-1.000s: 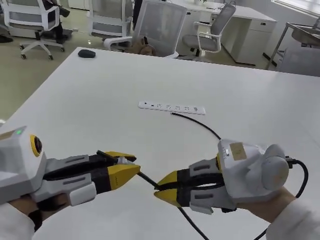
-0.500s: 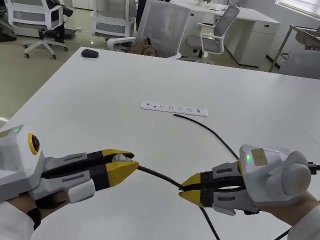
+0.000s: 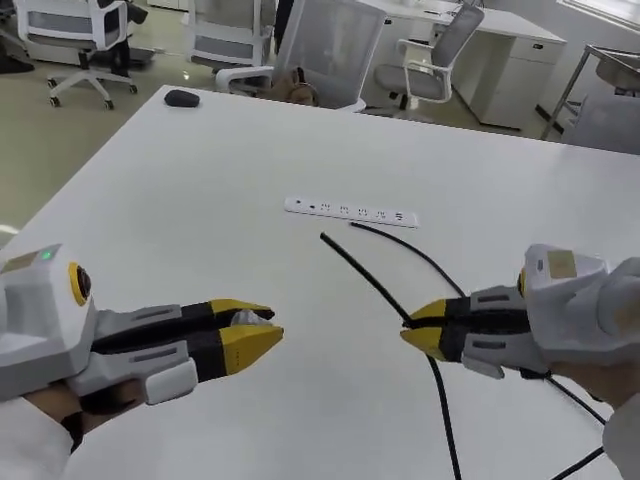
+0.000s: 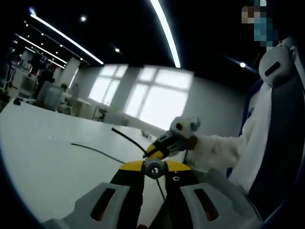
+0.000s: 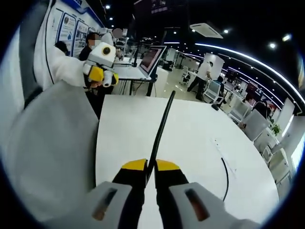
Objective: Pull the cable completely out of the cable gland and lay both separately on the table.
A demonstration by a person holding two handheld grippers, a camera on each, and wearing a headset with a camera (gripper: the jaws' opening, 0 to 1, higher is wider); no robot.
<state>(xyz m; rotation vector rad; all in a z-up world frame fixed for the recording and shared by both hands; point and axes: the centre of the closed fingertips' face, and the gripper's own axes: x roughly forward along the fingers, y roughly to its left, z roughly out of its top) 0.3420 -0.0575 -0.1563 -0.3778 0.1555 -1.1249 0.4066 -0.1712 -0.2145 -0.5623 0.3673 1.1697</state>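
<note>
Cable (image 3: 365,277) in R gripper (image 3: 406,329), gland (image 3: 249,318) in L gripper (image 3: 276,326), apart

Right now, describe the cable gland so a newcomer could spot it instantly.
Over the big white table, look to the near side, where the left gripper hovers. The cable gland is the small pale grey piece pinched between its yellow fingers. Unlike the long black cable in the right gripper, it is short, light-coloured and free of the cable.
</note>
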